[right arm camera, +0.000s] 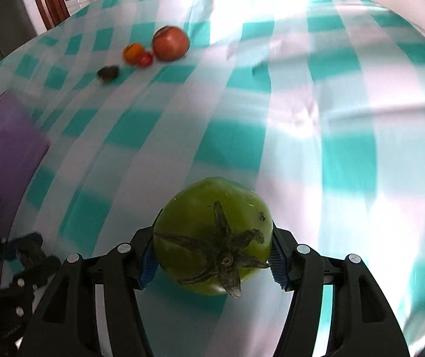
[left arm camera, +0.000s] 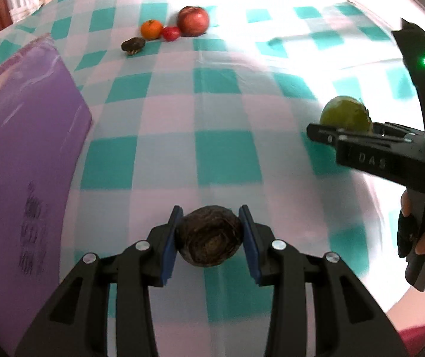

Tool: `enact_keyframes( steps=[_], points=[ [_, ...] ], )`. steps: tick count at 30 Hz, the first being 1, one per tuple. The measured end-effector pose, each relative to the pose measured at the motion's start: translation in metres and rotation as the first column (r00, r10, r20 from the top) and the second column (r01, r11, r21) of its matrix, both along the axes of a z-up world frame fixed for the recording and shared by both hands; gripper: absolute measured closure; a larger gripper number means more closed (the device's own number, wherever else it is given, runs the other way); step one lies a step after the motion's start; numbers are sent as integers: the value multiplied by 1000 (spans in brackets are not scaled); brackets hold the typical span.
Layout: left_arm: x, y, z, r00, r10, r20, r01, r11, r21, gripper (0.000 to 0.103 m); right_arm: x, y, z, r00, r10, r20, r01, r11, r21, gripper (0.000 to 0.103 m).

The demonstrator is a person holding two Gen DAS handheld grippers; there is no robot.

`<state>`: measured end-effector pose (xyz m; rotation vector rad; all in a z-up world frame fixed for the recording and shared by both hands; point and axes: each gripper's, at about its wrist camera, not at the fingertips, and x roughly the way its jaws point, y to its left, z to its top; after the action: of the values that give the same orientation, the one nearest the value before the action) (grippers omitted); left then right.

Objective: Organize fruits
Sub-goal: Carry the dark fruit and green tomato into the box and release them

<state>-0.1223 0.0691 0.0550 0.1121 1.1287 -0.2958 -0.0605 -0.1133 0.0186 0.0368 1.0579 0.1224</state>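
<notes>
My left gripper (left arm camera: 211,238) is shut on a dark brown round fruit (left arm camera: 209,235) above the checked cloth. My right gripper (right arm camera: 212,255) is shut on a green tomato (right arm camera: 215,235) with a dried calyx facing the camera; the tomato also shows in the left wrist view (left arm camera: 345,114), at the right, held above the table. At the far side lie a red apple (left arm camera: 193,20), an orange mandarin (left arm camera: 151,29), a small red fruit (left arm camera: 170,33) and another dark brown fruit (left arm camera: 133,45), close together. The same row shows in the right wrist view, with the apple (right arm camera: 170,43) at its right end.
A purple board (left arm camera: 19,154) lies on the left of the table, also seen in the right wrist view (right arm camera: 1,148). The teal and white checked tablecloth (left arm camera: 212,119) covers the table. The left gripper's body shows blurred at the lower left of the right wrist view (right arm camera: 10,267).
</notes>
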Motion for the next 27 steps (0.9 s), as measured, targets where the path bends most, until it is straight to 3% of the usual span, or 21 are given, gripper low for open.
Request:
enact_keyframes(
  steps=[6, 13, 20, 27],
  points=[
    [-37, 21, 42, 993, -80, 86, 82, 996, -25, 64, -55, 15, 26, 999, -34, 7, 34, 999, 1, 44],
    [-51, 65, 108, 972, -37, 231, 51, 997, -57, 64, -74, 54, 98, 989, -9, 146, 4, 999, 33, 44],
    [-62, 141, 146, 946, 121, 300, -110, 993, -53, 64, -61, 134, 147, 969, 121, 214, -141, 987, 81, 44],
    [-57, 198, 133, 937, 259, 235, -262, 965, -19, 64, -31, 210, 167, 946, 261, 190, -288, 950, 126, 44]
  ],
)
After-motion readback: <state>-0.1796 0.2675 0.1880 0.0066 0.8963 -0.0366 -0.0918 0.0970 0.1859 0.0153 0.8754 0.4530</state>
